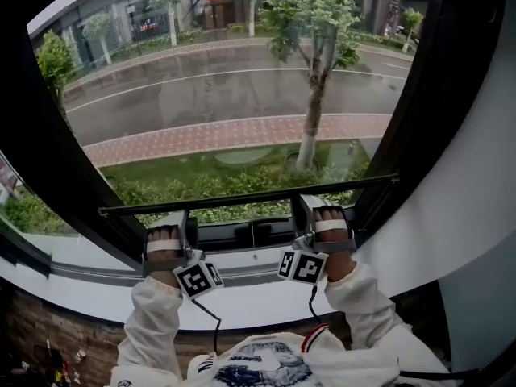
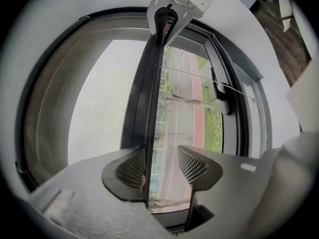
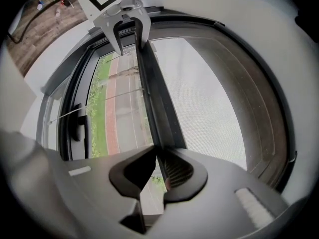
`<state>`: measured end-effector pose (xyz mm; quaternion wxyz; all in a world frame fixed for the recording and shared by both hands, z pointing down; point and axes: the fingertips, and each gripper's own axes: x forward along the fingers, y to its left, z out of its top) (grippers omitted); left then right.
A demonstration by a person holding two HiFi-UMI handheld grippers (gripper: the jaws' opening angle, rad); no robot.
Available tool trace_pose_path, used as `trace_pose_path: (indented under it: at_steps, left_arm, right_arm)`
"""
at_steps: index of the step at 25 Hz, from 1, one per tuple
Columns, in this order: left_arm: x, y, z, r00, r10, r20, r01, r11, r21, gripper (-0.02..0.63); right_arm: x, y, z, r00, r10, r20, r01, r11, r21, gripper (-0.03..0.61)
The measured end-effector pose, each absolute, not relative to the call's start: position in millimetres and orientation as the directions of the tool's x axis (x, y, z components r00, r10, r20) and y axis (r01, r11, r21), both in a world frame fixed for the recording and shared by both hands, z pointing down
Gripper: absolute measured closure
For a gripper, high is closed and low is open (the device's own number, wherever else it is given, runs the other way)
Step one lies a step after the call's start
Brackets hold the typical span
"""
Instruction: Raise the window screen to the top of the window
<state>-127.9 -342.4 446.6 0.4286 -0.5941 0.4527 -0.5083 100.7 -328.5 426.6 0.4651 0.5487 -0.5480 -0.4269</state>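
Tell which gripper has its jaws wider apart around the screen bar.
The left gripper: the bar lies against one jaw, with a clear gap to the other. The right gripper pinches it from both sides.

**Right jaws pinched nearly shut**

Your right hand-held gripper (image 3: 157, 157) clamps the dark screen bar (image 3: 155, 108). The bar runs up to your left hand-held gripper (image 3: 130, 45), whose jaws straddle it. Mesh (image 3: 214, 113) lies to the bar's right and the street (image 3: 124, 118) to its left.

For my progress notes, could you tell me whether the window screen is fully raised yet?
No, barely raised: its bottom bar sits low in the window, just above the sill.
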Motion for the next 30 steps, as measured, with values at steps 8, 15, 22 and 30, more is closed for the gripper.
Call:
trace_pose_path:
  at_steps: [8, 15, 22, 30]
  left_arm:
    - [-126.4, -343.6, 434.8, 0.076, -0.971, 0.225, -0.088, -0.231, -0.969, 0.404]
    - [-125.8, -348.4, 409.5, 0.079, -0.979, 0.190, -0.100, -0.197, -0.975, 0.405]
    - [-127.2, -347.5, 396.1, 0.079, -0.988, 0.131, -0.102, -0.139, -0.985, 0.403]
    - [-128.6, -348.9, 377.4, 0.079, -0.988, 0.134, -0.118, -0.143, -0.983, 0.405]
  right_arm:
    - [102.2, -329.3, 413.8, 0.022, -0.999, 0.047, -0.193, 0.042, 0.980, 0.528]
    - [102.0, -333.7, 388.9, 0.027, -1.000, -0.005, -0.195, -0.010, 0.981, 0.523]
    - [100.7, -331.4, 376.1, 0.022, -0.998, -0.056, -0.194, -0.060, 0.979, 0.525]
    - [98.8, -331.2, 358.2, 0.013, -0.996, -0.084, -0.204, -0.085, 0.975, 0.518]
